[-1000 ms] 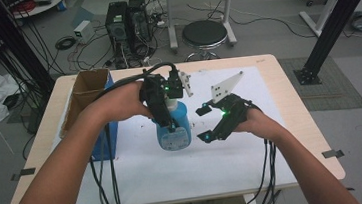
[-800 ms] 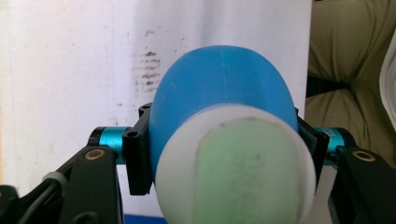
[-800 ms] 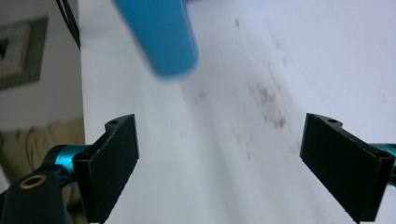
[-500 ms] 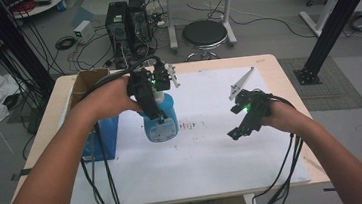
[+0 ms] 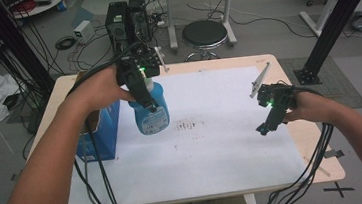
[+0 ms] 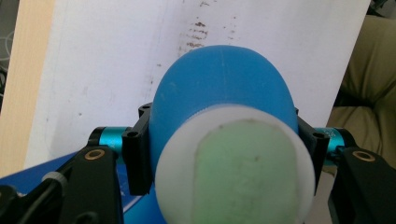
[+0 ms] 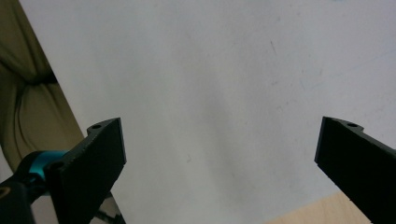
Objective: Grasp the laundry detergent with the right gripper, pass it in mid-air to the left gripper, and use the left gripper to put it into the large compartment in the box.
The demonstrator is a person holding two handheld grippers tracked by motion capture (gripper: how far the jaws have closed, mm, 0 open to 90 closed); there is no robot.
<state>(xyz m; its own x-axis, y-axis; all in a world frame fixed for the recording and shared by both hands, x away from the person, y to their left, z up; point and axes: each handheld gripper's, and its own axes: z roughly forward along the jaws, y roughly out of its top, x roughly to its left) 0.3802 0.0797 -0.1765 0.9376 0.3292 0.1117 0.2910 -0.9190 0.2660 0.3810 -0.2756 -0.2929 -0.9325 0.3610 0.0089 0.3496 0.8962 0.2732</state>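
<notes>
Partly claw-hidden blue bottle (image 5: 150, 116)

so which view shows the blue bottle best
The high view: the blue bottle shows side-on with its label, held over the white sheet by the left hand-held gripper. The left gripper view looks down on its top, clamped between the jaws.

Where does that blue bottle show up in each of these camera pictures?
High view: the blue bottle is left of centre, lifted over the table, clamped by the left gripper.
Left gripper view: the bottle is in the middle, seen from its white-capped end, pinched between the black fingers.
Right gripper view: the bottle is out of frame.
Shared landmark: the white sheet covering the table.
</notes>
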